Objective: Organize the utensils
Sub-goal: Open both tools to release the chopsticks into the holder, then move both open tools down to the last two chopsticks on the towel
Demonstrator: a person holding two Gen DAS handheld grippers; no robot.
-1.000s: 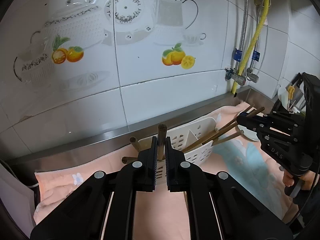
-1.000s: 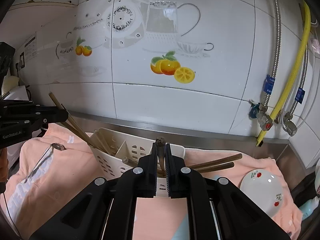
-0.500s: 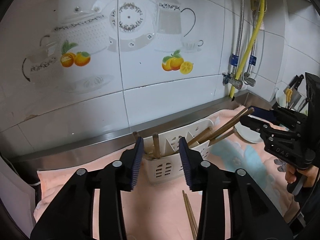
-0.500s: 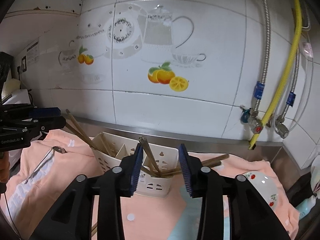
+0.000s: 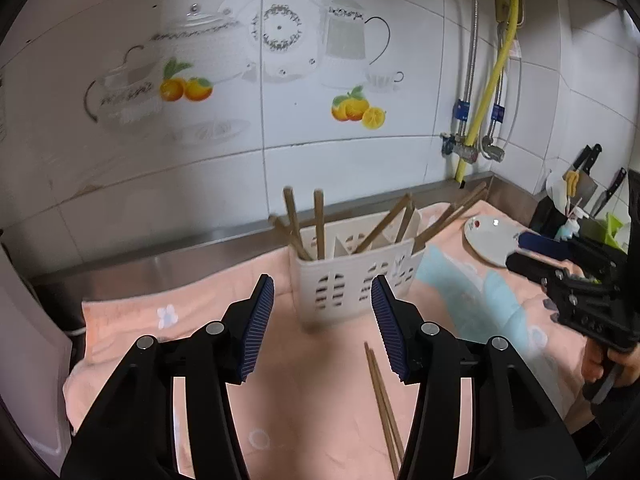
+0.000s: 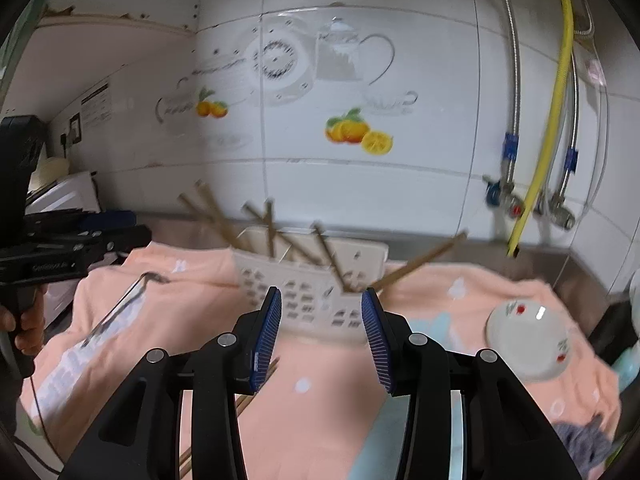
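Left wrist view: the left gripper (image 5: 322,320) hangs with jaws wide apart and empty, just before the white utensil holder (image 5: 352,280) full of leaning chopsticks (image 5: 319,224). The right gripper (image 6: 321,328) is likewise spread and empty. A loose chopstick pair (image 5: 382,396) lies on the pink towel (image 5: 304,400).

The left tongs (image 5: 322,322) are held wide apart, with nothing gripped between the ribbed blue pads (image 5: 258,324). The right tongs (image 6: 322,334) are likewise spread, and nothing is clasped between their pads (image 6: 266,338). Each is seen level from the other's camera, its handle gripped by a hand: the left hand (image 6: 24,326), the right hand (image 5: 604,368).
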